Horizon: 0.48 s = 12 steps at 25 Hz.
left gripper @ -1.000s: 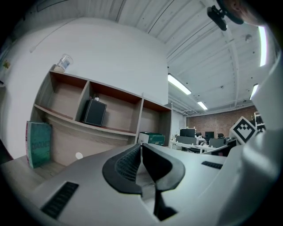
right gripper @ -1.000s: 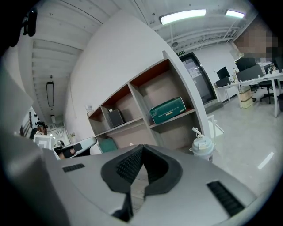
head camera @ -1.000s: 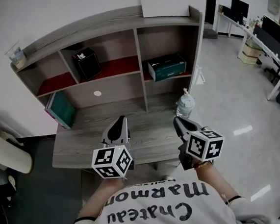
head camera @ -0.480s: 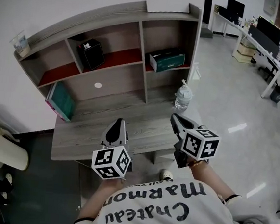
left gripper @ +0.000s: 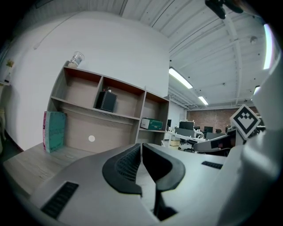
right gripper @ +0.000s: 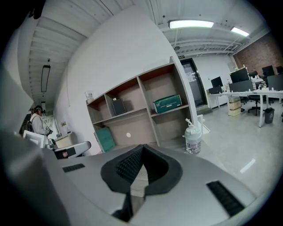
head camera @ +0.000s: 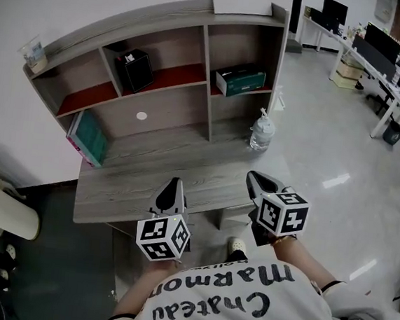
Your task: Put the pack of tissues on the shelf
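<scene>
Nearest, the left gripper (head camera: 174, 183) and right gripper (head camera: 254, 177) hang over the tabletop's (head camera: 130, 188) front edge, each with its jaws pressed together on nothing. A clear bottle (head camera: 261, 135) stands at the tabletop's back right corner, and a teal pack (head camera: 88, 139) leans at the back left. Beyond, the pack of tissues (head camera: 241, 81) lies flat at the front edge of the shelf's (head camera: 173, 16) right-hand compartment: a long dark green block with a pale end face and pale lettering. A black box (head camera: 135, 69) sits in the middle compartment.
</scene>
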Available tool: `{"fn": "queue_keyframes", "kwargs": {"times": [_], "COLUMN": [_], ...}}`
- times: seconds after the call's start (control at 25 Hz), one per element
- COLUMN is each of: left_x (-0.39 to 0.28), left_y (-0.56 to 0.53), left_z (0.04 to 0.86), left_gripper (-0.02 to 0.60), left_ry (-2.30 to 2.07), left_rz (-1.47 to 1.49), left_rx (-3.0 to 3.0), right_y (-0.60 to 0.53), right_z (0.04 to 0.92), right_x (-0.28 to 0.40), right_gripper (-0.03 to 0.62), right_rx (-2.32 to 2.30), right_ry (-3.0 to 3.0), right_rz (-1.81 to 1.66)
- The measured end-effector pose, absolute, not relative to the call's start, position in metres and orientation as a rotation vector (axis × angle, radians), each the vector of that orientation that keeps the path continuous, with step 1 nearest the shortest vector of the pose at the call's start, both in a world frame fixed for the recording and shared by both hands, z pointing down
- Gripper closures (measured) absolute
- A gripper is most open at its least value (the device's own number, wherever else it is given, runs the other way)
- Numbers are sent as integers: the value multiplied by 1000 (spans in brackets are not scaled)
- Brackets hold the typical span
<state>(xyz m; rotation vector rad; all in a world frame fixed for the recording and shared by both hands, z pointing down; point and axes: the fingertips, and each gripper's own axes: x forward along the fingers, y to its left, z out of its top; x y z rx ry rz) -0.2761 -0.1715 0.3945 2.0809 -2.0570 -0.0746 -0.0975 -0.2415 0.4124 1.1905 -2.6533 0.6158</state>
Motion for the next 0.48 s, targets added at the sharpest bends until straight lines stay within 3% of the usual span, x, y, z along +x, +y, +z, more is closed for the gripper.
{"fn": "queue_keyframes", "kwargs": {"times": [0.48], "left_x": [-270], "left_y": [-155], "left_z": [405], "left_gripper": [555], "left_ry": [-2022], "left_rz": [-101], "left_rx": [2075], "right_y": [-224], "right_z": [420], "right_x": [-88], "right_gripper": [586], "right_rx": [1194], "right_ry": [-2611], "right_rz": [629]}}
